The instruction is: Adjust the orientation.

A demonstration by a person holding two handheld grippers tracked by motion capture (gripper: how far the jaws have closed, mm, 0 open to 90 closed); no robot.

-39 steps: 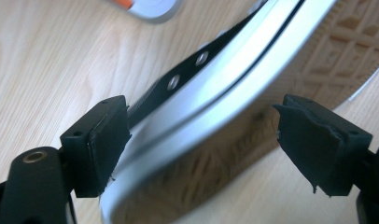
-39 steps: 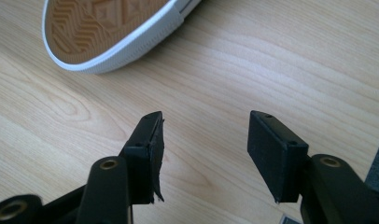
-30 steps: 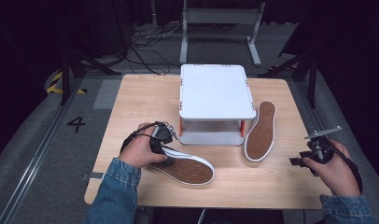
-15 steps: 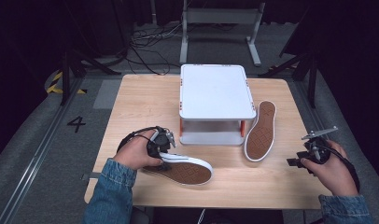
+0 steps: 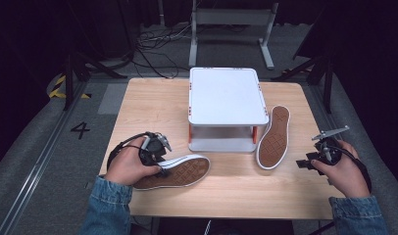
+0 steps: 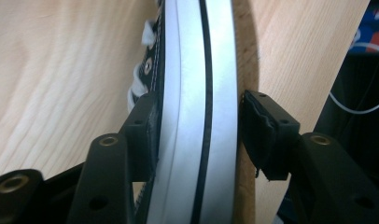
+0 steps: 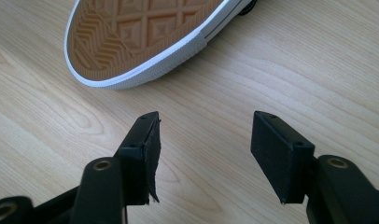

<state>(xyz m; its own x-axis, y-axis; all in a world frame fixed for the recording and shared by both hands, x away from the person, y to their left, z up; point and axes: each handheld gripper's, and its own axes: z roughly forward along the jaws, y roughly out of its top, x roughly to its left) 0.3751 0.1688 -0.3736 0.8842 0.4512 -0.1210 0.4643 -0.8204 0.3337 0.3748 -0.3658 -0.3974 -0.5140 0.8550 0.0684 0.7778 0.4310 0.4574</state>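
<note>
While it lies sole-up near the front left of the table (image 5: pixel 138 103), the shoe (image 5: pixel 180 172) sits between the jaws of my left gripper (image 5: pixel 158 152), which have just been closing around its heel end. Seen along that gripper, the shoe's white sidewall (image 6: pixel 197 116) runs up between the pads; the left pad presses the laced upper, and the right pad stands at the sole edge, so close that I cannot tell if it touches. My left hand (image 5: pixel 128 166) holds that gripper just beside the heel. Behind the shoe, at the table's middle, stands a white stand (image 5: pixel 226 95) with a flat top. To its right, a second shoe (image 5: pixel 274 137) lies sole-up, leaning against the stand's front right corner. Farther right, my right gripper (image 5: pixel 305 164) is near the table's edge with its jaws wide apart and nothing between them; bare wood shows between its pads (image 7: pixel 145 154), and the second shoe's toe (image 7: pixel 145 37) lies just ahead.
</note>
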